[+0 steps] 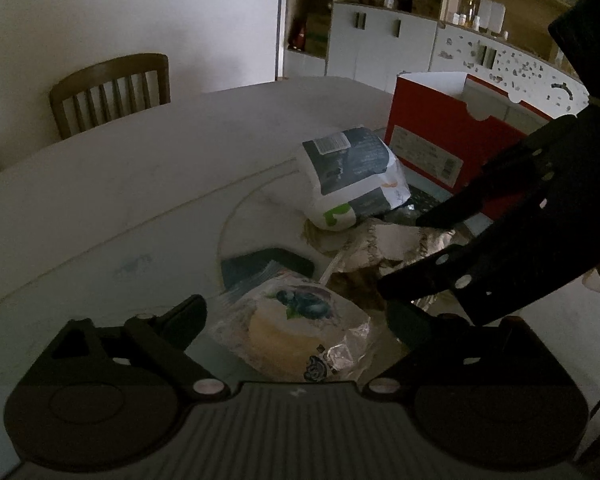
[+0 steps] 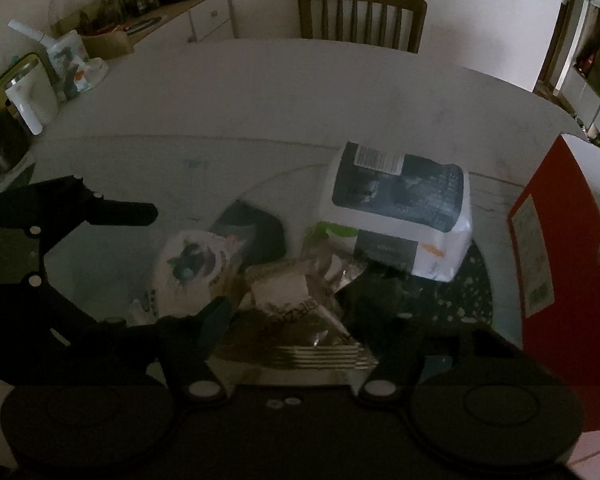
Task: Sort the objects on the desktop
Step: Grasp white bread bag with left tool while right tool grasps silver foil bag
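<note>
A wrapped round cake with a blueberry picture (image 1: 296,330) lies on the glass turntable between the open jaws of my left gripper (image 1: 300,316); it also shows in the right wrist view (image 2: 190,264). A crumpled silver snack bag (image 1: 396,248) lies beside it, and my right gripper (image 1: 398,254) hangs open over it. In the right wrist view the silver bag (image 2: 296,312) lies between the open jaws of my right gripper (image 2: 296,316). A white and dark tissue pack (image 1: 354,176) lies behind, also in the right wrist view (image 2: 400,208). My left gripper (image 2: 140,256) shows at the left.
An open red box (image 1: 444,136) stands at the right of the table, also in the right wrist view (image 2: 560,248). A dark flat object (image 1: 260,266) lies under the cake. A wooden chair (image 1: 112,92) stands at the far side. Kettle and clutter (image 2: 28,96) sit at the table's left.
</note>
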Motion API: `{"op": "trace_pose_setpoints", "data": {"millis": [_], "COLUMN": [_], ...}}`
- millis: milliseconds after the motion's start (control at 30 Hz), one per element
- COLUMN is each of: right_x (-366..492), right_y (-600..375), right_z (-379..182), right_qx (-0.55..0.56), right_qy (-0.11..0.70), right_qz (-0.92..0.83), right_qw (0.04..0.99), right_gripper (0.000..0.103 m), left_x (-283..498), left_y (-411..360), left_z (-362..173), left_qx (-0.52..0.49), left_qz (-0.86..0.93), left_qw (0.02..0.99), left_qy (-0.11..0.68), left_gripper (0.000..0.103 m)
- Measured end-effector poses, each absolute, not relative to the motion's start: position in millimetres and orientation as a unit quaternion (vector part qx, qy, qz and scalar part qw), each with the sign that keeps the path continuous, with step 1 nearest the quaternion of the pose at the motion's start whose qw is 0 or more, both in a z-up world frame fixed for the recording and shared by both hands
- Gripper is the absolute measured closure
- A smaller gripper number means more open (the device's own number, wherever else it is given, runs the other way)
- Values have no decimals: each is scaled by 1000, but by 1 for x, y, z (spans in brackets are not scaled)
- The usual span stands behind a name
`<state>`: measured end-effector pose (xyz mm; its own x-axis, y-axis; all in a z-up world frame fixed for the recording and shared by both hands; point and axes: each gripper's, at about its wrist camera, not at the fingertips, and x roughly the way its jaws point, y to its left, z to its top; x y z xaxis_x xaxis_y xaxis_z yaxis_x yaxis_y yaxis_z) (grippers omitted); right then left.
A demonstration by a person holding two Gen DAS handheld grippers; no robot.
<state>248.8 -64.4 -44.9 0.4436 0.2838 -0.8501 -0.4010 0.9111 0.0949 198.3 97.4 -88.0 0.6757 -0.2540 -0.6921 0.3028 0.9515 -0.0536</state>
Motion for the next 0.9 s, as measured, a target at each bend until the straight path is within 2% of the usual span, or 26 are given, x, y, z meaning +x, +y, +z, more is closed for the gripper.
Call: {"op": "trace_pose_setpoints", "data": {"millis": [100,167,200,333,467,600,767,900], "right_x": [246,243,242,239,236,233,228,223], "right_y": [-63,-62,-63,-65,-72,-79,-84,-88], "right_z": [-44,-44,-45,-43,-39,-36,-32,-29], "right_qx": [-64,-70,-70,-66,-58,-46,-38,-32], "right_qy": [484,482,481,480,476,474,469,465], "right_qz": [210,211,211,208,203,201,202,201], "right_qw": [847,848,848,850,854,856,859,862], "right_gripper": [51,51,52,55,56,56,56,57], "left_x": [199,198,198,195,194,193,189,183], "left_y": [99,100,101,100,103,104,98,96], "left_z": [-89,-90,-91,-90,-88,-87,-85,-83], "left_qx": [33,30,23,18,8,6,15,9], "left_qz": [-146,-146,-151,-143,-138,-136,-133,-127], "left_qw": [914,913,911,913,914,915,916,919], "left_qy": [377,381,384,383,380,381,377,374], "left_gripper": [18,30,33,34,44,48,60,65]}}
